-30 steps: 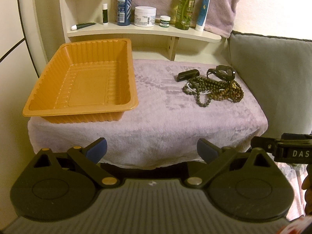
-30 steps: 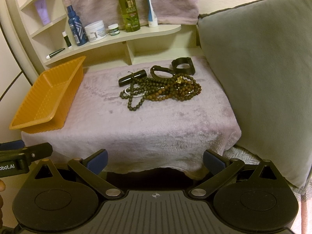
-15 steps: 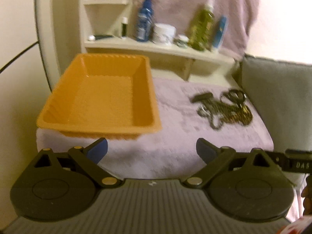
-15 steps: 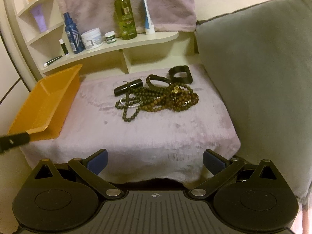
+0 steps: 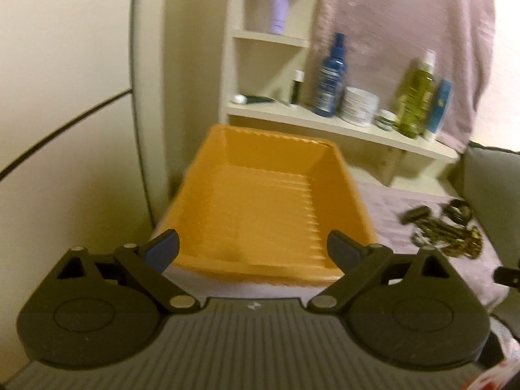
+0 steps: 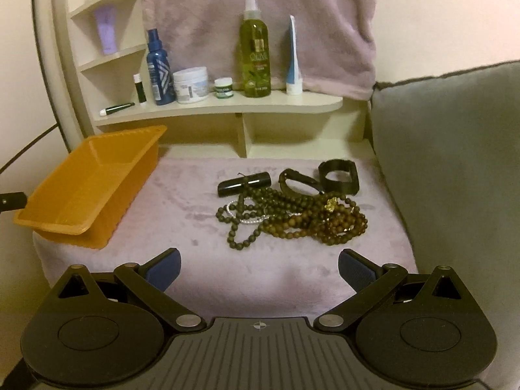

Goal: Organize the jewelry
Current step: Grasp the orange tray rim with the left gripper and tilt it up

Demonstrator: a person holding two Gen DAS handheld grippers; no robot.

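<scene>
An empty orange tray sits at the left end of a mauve plush-covered table. A tangled pile of brown bead necklaces lies on the right half, with a black tube, a black strap and a black cuff just behind it. My left gripper is open right at the tray's near rim, holding nothing. My right gripper is open over the table's front part, a short way before the beads, also holding nothing.
A cream shelf behind the table carries a blue bottle, a white jar, a green spray bottle and a tube. A mauve towel hangs above. A grey cushion bounds the right side.
My left gripper has swung left and forward up to the tray, which now fills its view. My right gripper has advanced over the table edge toward the beads. Both stay open.
</scene>
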